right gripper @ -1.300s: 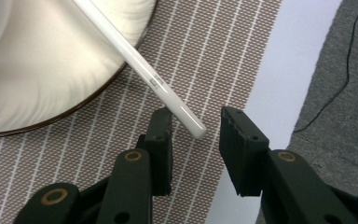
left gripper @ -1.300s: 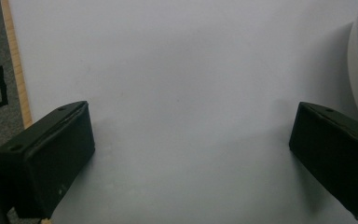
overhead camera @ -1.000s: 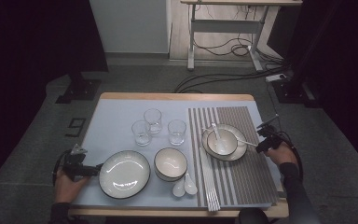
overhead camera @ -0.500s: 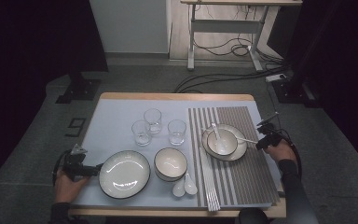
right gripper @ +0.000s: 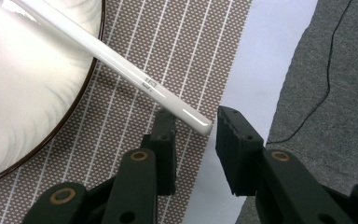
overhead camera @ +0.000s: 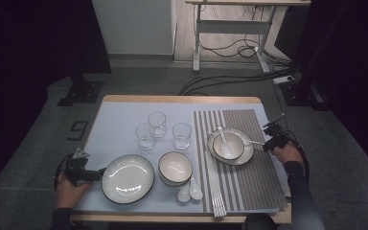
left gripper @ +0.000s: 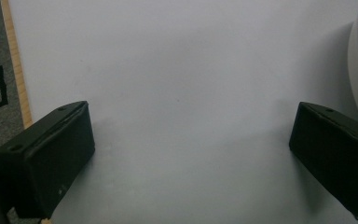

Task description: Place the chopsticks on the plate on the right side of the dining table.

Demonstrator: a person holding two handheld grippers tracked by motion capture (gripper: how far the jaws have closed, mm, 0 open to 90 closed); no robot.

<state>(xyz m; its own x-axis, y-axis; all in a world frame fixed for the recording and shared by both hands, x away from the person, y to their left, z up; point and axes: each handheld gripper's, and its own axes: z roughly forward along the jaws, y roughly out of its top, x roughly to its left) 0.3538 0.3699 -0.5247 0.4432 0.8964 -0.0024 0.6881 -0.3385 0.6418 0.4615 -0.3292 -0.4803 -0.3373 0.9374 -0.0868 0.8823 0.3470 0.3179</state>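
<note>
A slim white handle (right gripper: 121, 65) lies across the rim of a dark-rimmed white plate (right gripper: 23, 93) on the striped placemat (right gripper: 177, 51). Its free end sits between the tips of my right gripper (right gripper: 198, 140). The jaws have just been closing and stand a little apart, with a gap on the right side. In the high view this gripper (overhead camera: 267, 143) is at the table's right edge, beside the plate and bowl (overhead camera: 230, 146). My left gripper (left gripper: 191, 154) is wide open over the pale mat with nothing in it. It (overhead camera: 98, 174) points at the large plate (overhead camera: 127, 178).
Three glasses (overhead camera: 157, 123) stand mid-table. A bowl (overhead camera: 175, 167) and two white spoons (overhead camera: 189, 190) lie near the front. Chopsticks (overhead camera: 215, 191) rest along the striped placemat's left side. The table's wooden edge (left gripper: 16, 70) is close to my left gripper.
</note>
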